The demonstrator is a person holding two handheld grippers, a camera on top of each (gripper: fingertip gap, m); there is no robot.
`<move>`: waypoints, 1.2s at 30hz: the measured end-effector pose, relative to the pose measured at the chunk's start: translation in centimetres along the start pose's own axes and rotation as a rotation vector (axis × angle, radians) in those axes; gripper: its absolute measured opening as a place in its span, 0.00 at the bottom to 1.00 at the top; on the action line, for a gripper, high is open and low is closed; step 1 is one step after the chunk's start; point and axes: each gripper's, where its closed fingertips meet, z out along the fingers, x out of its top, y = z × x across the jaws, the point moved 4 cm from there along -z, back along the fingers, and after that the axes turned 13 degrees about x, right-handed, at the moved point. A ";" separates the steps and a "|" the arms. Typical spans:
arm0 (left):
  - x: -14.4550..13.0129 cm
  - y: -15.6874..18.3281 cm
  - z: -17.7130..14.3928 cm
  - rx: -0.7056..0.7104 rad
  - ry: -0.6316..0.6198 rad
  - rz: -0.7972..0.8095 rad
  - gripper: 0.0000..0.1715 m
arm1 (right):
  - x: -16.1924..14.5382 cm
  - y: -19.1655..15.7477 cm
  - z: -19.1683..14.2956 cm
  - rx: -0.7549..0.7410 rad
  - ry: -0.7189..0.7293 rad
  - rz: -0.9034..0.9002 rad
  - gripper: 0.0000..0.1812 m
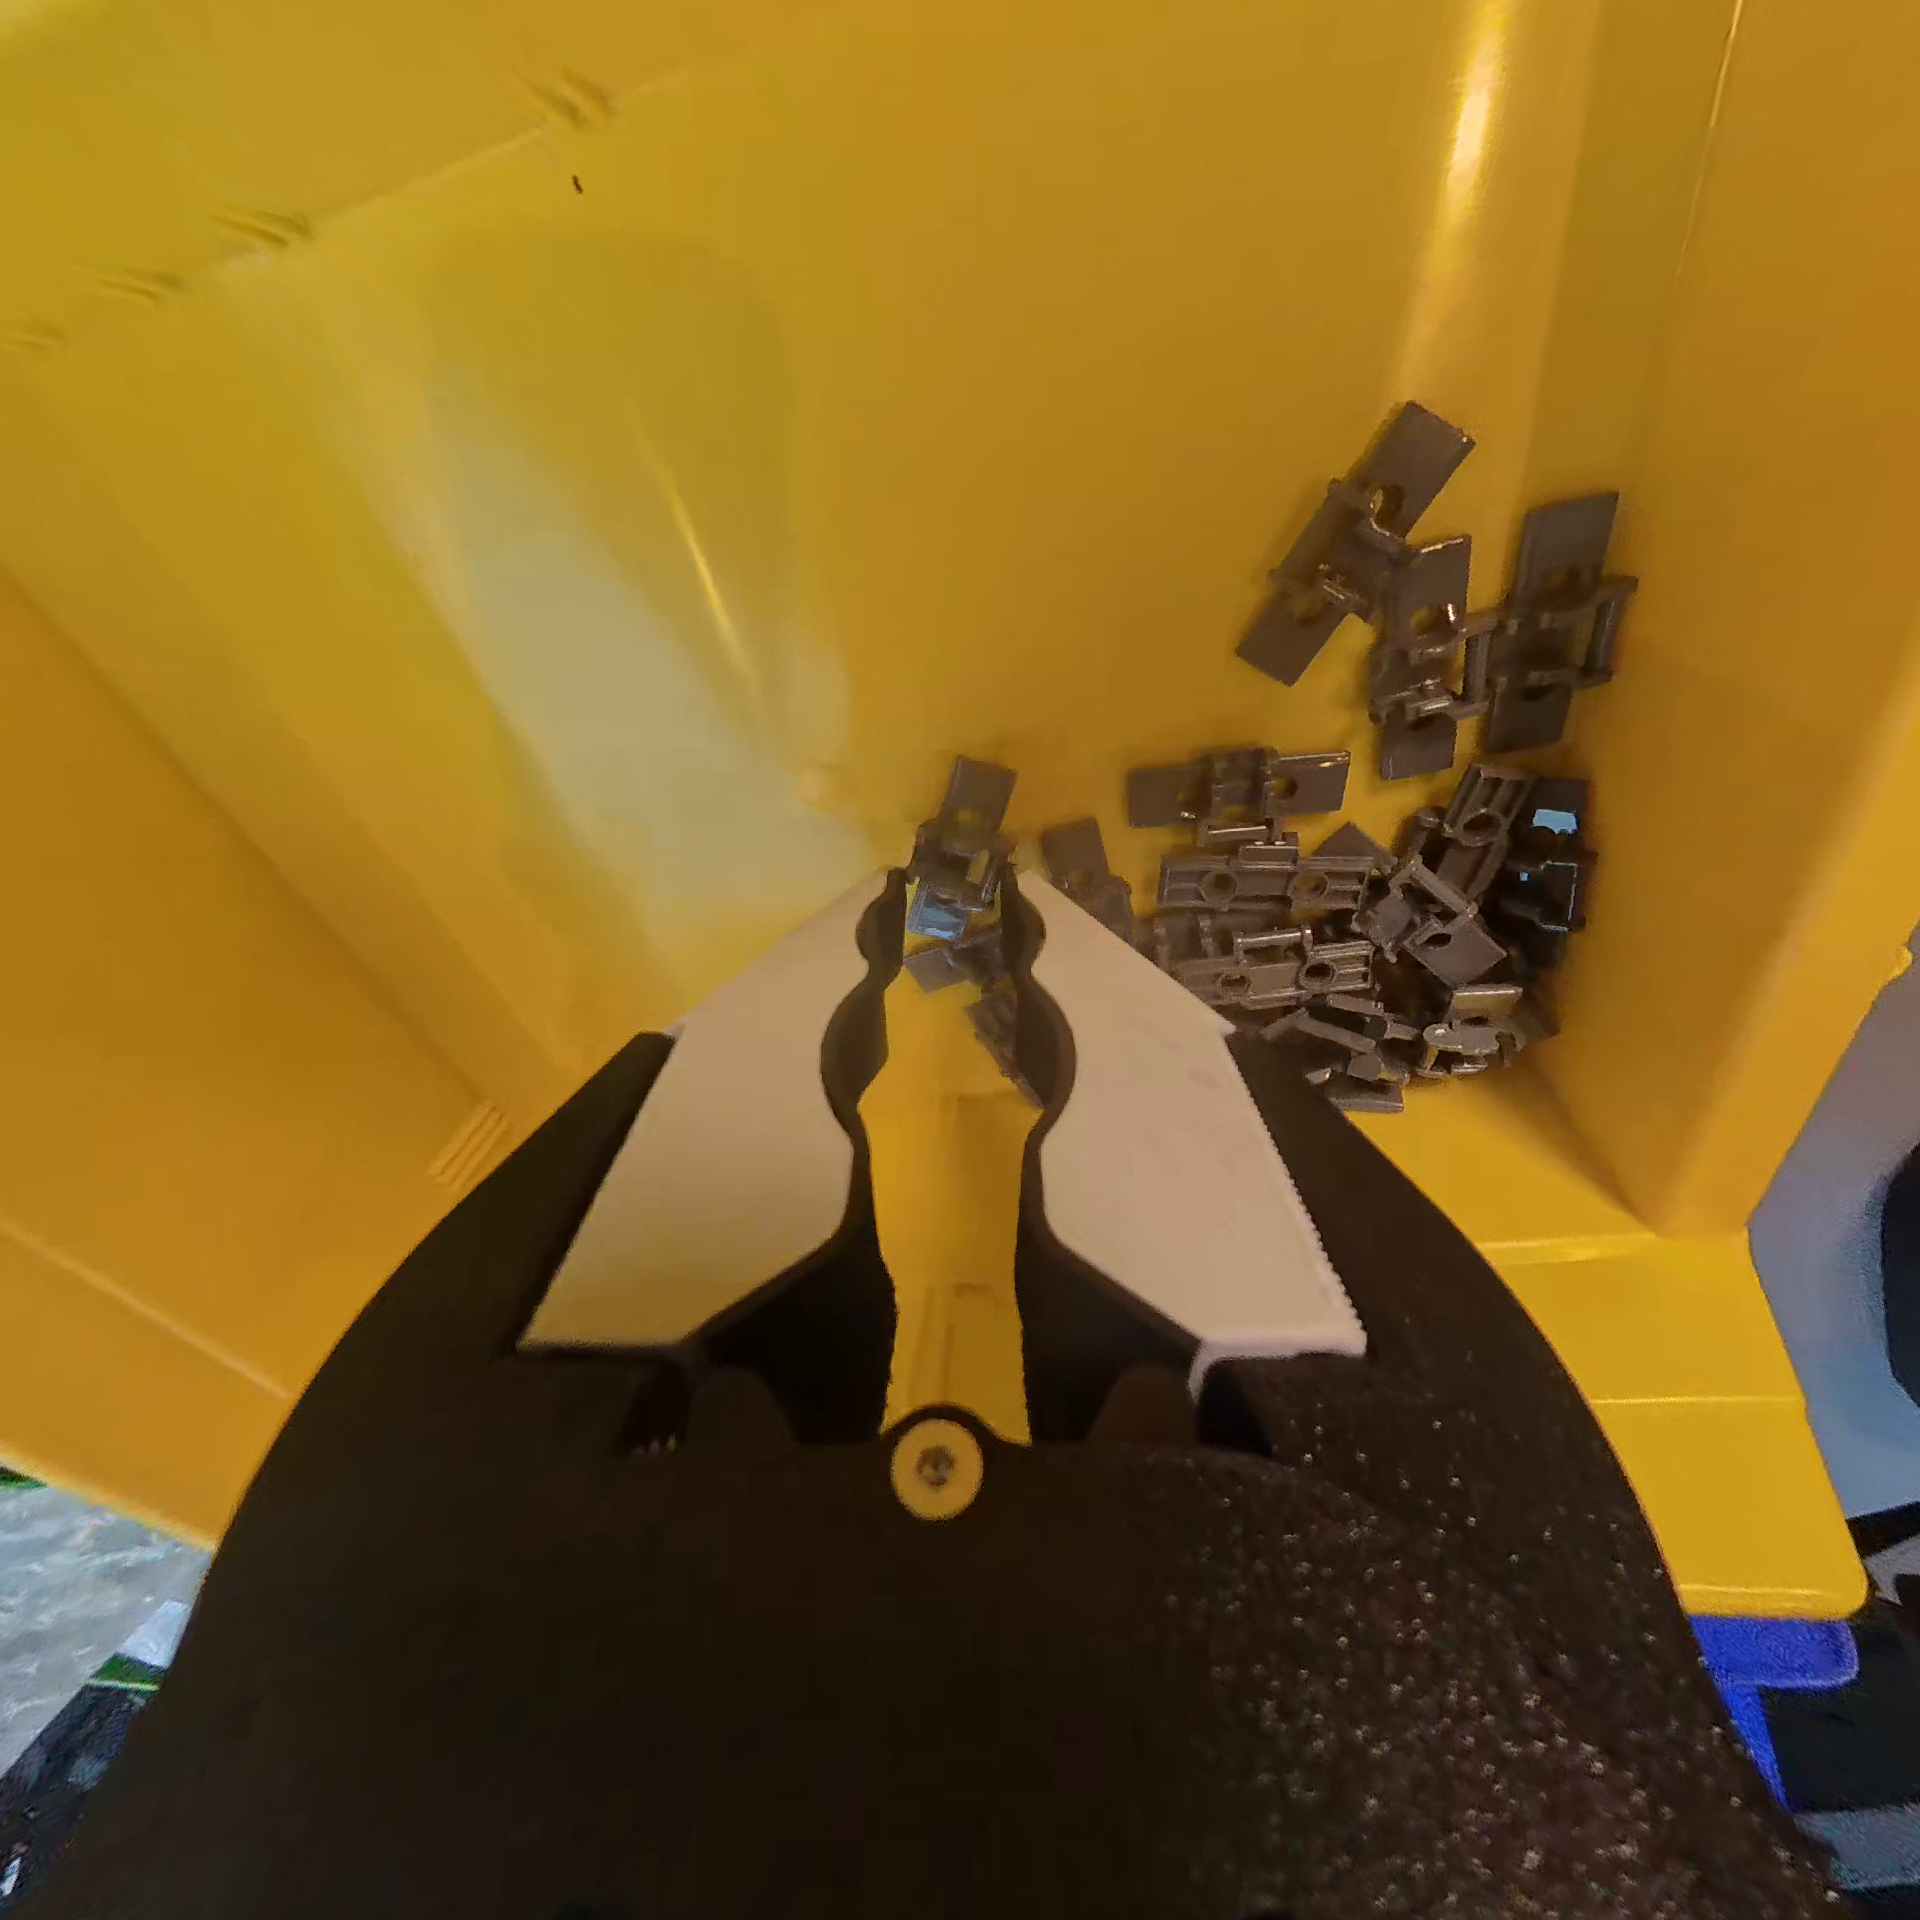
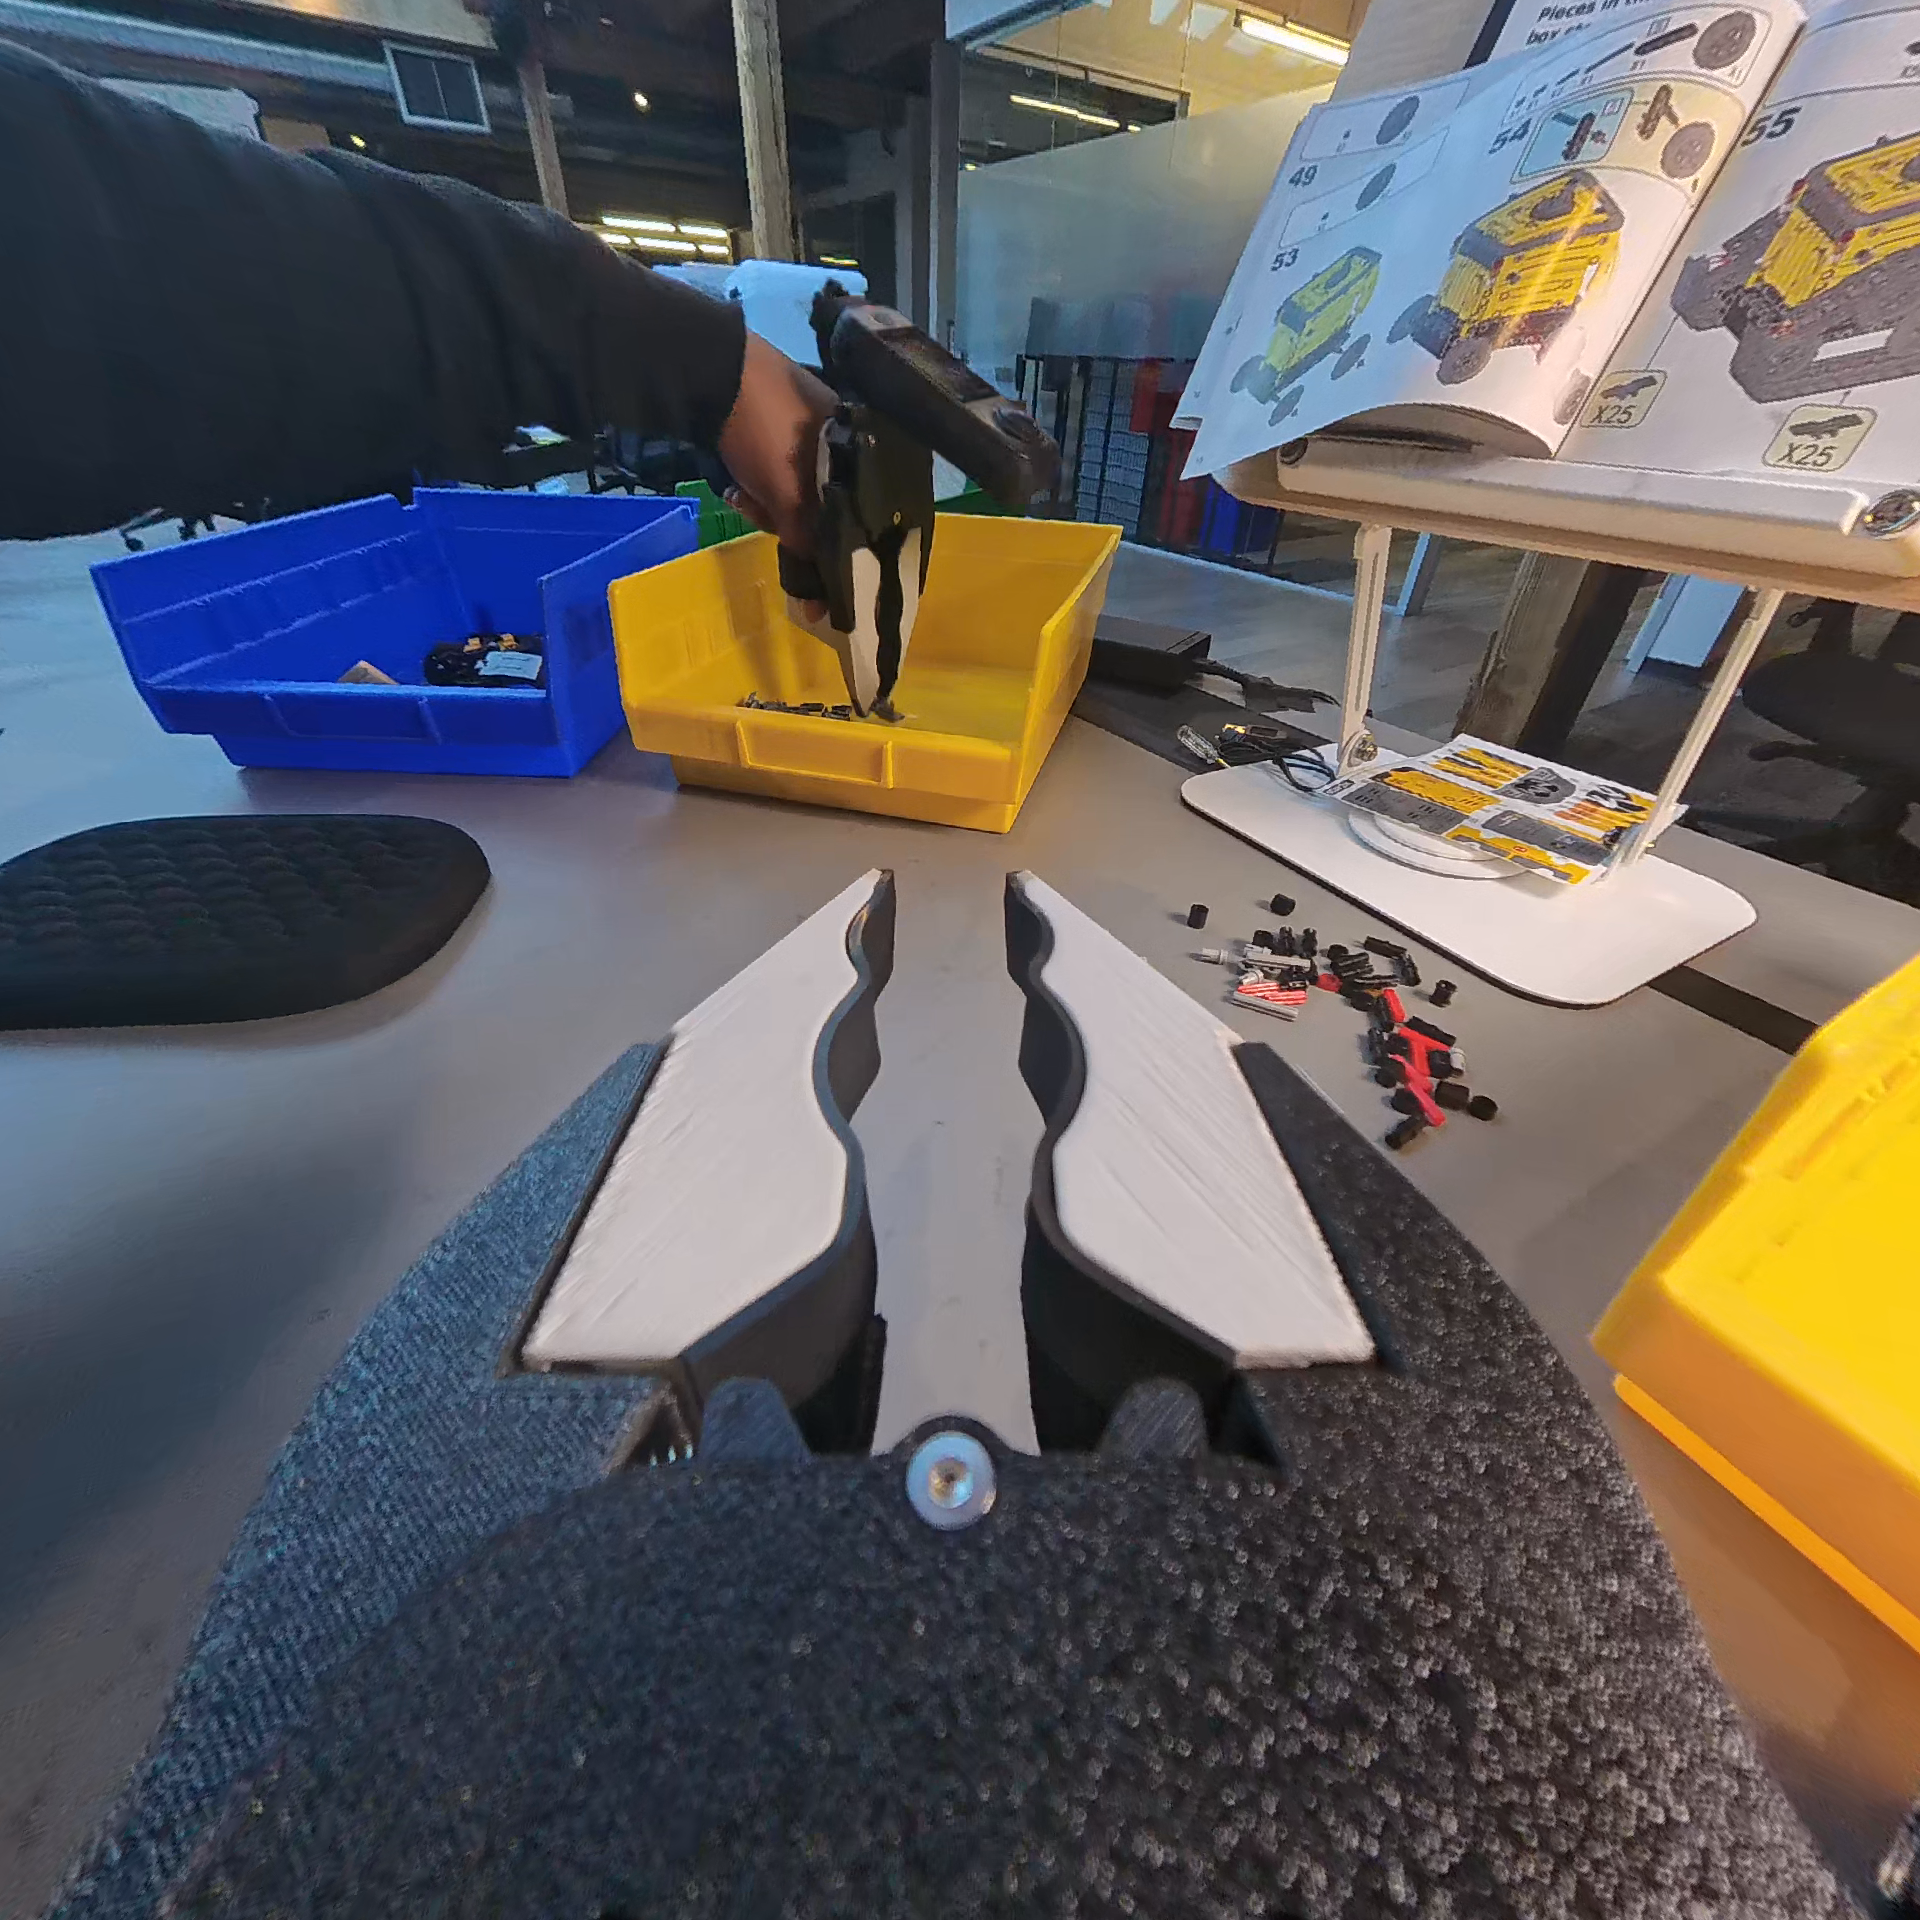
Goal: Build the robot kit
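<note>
My left gripper reaches into a yellow bin and is shut on a grey track link, part of a short chain that hangs between the fingers. A pile of several grey track links lies in the bin's corner to the right of it. The right wrist view shows the same left gripper, held by a hand in a dark sleeve, pointing down into the yellow bin. My right gripper is open and empty, low over the grey table.
A blue bin stands left of the yellow one. A black pad lies at the left. Small black and red parts lie right of my right gripper. A white stand holds an open booklet. Another yellow bin sits at the right edge. My hands' fingertips stand some 40 cm from each other.
</note>
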 end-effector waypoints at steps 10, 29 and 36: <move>6.3 10.4 -13.4 0.060 0.516 0.274 0.10 | -0.1 0.2 0.0 -0.002 0.004 0.013 0.12; 12.6 27.4 -10.3 -0.061 0.707 0.681 0.15 | -0.9 -0.4 0.5 0.006 -0.078 -0.045 0.12; 8.4 17.2 -11.6 0.080 0.637 0.372 0.16 | -0.9 -0.5 0.5 0.019 -0.076 -0.040 0.12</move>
